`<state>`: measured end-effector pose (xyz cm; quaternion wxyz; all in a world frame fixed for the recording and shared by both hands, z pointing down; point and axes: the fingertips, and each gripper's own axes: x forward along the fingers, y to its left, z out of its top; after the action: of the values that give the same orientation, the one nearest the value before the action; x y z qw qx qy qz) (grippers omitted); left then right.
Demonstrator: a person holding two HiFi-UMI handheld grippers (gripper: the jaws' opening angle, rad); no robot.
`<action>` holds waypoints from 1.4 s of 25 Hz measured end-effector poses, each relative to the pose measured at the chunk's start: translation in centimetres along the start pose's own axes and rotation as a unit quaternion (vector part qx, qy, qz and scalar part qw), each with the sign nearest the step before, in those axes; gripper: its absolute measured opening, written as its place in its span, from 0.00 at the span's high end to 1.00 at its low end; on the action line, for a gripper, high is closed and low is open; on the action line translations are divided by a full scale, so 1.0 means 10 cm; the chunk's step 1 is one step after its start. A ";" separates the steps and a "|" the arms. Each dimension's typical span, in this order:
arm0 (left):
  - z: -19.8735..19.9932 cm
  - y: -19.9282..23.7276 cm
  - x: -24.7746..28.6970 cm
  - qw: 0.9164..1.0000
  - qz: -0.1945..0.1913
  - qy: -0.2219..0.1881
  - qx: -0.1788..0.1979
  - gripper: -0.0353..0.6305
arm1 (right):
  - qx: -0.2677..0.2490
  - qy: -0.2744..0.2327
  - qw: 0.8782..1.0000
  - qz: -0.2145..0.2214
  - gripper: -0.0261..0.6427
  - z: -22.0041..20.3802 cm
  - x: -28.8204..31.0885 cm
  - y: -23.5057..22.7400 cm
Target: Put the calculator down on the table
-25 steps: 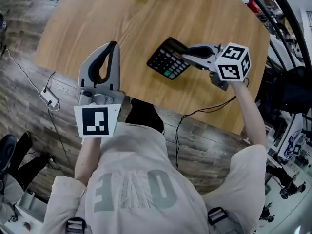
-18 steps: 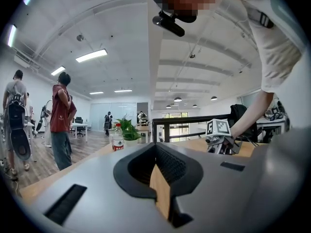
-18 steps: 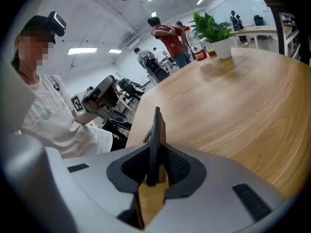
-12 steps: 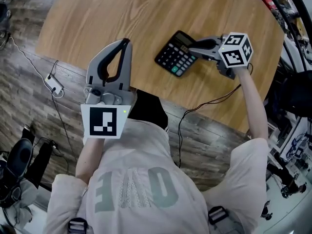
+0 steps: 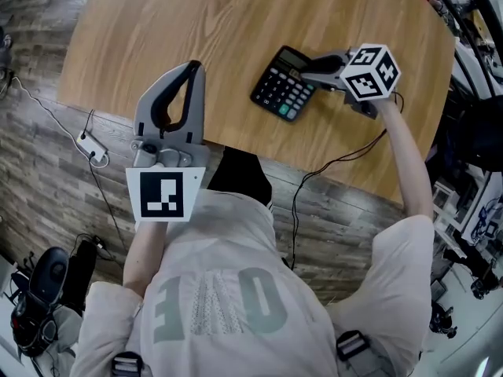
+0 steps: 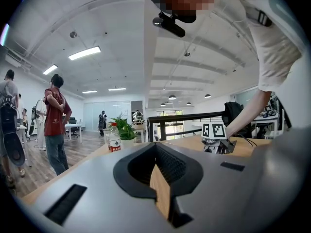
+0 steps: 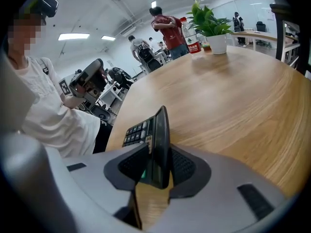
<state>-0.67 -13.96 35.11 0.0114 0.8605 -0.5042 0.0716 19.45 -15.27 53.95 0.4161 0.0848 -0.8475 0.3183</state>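
Opening right gripper (image 7: 154,152) jaws w/ flat black calculator (image 5: 284,83) between, on woodgrain table (image 5: 196,22).

Your calculator (image 5: 284,85) is black, with dark keys and a spot of teal-green at one corner. The table (image 5: 196,22) is light honey-brown wood with a streaked grain, and the floor (image 5: 47,132) is grey-brown planks. Your left gripper (image 5: 190,69) is pale grey with black inner pads and a black-and-white square marker, and your shirt (image 5: 212,289) is off-white with grey lettering.

Right hand-held gripper (image 5: 313,65) opening around calculator (image 5: 280,86), left hand-held gripper (image 5: 190,69) closed
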 end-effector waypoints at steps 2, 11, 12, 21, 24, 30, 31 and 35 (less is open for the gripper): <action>0.01 0.02 0.01 1.000 -0.002 -0.001 0.002 0.93 | 0.001 0.002 1.000 -0.007 0.78 -0.02 0.01 -0.01; 0.11 0.18 0.09 1.000 -0.017 -0.010 0.007 0.93 | -0.035 0.029 0.997 -0.058 0.74 0.02 0.03 -0.05; 0.13 0.19 0.11 1.000 -0.018 -0.013 0.008 0.93 | -0.044 0.036 0.996 -0.069 0.73 0.02 0.03 -0.07; 0.46 0.33 0.19 0.998 -0.040 -0.050 0.013 0.93 | -0.082 0.083 0.964 -0.241 0.64 0.16 -0.28 -0.20; 0.63 0.34 0.20 0.996 -0.049 -0.067 0.017 0.93 | -0.080 0.067 0.922 -0.373 0.64 0.34 -0.76 -0.22; 1.12 0.35 0.18 0.987 -0.098 -0.128 0.024 0.93 | 0.030 -0.131 0.797 -0.589 0.74 0.85 -2.00 0.40; 1.19 0.34 0.16 0.984 -0.107 -0.137 0.023 0.93 | 0.051 -0.176 0.770 -0.612 0.77 0.89 -2.17 0.60; 1.40 0.26 0.13 0.975 -0.148 -0.165 0.024 0.93 | 0.112 -0.342 0.628 -0.690 0.86 0.87 -2.67 1.51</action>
<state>-0.78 -17.65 21.28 -0.0826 0.9254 -0.3646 -0.0620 24.70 -12.00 22.71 0.1817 0.7934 -0.5805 -0.0210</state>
